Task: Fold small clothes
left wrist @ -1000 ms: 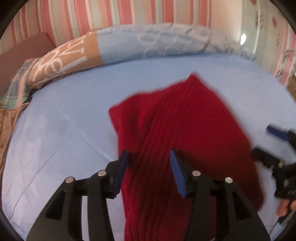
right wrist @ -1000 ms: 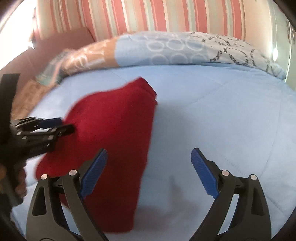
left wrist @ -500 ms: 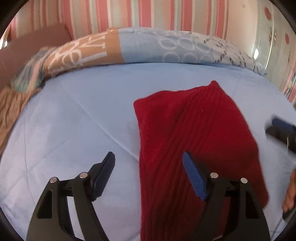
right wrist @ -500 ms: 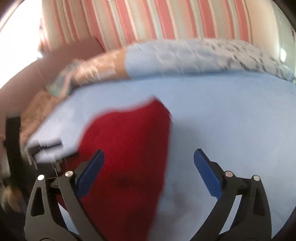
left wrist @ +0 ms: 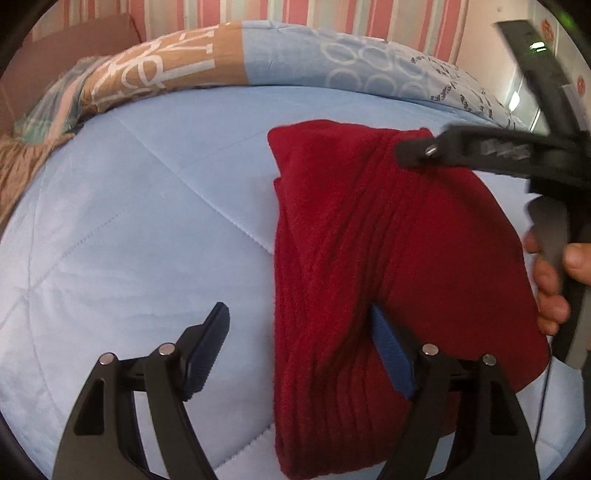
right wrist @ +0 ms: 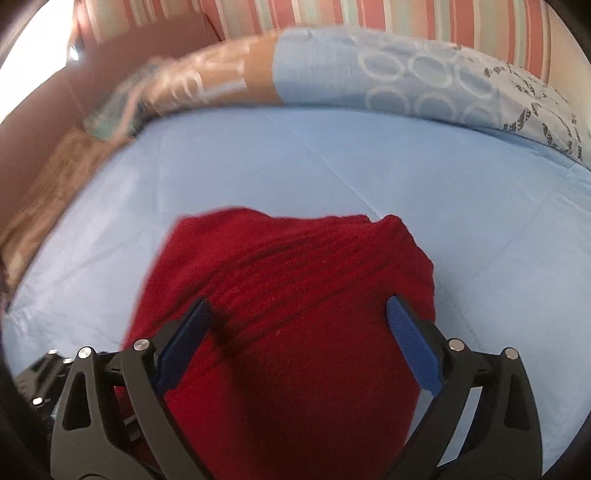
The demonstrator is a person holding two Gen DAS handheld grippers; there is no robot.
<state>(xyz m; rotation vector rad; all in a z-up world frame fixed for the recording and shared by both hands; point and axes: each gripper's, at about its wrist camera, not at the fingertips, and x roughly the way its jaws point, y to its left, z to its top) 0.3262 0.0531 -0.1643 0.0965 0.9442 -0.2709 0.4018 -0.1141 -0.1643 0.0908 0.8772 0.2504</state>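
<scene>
Red knit garment (left wrist: pixel 369 258) lies folded lengthwise on the blue bedspread (left wrist: pixel 147 221), long axis running near to far, so it's prob a narrow strip ready for the next fold. Left gripper (left wrist: pixel 299 354) sits at its near-left edge w/ jaws spread wide, nothing pinched: left pad over bare bedspread, right pad on or just above the cloth, can't tell if it touches. Right gripper (right wrist: pixel 299 339) hangs over the garment's middle, jaws wide open too, cloth below and between them but not squeezed. In the left wrist view the right tool reaches in from the right over the far end of the knit, person's hand (left wrist: pixel 550 280) on its handle. Patterned bedding (left wrist: pixel 258 55) bunched along the far side, striped wall (right wrist: pixel 332 14) behind.

Vs a sec ago: left jaws were much closer together around the cloth, since opened and let go; garment now lies flatter and squarer. Right gripper has come across from the bare bedspread on the right to above the knit, looks like lining up for the next grab or a press-down
</scene>
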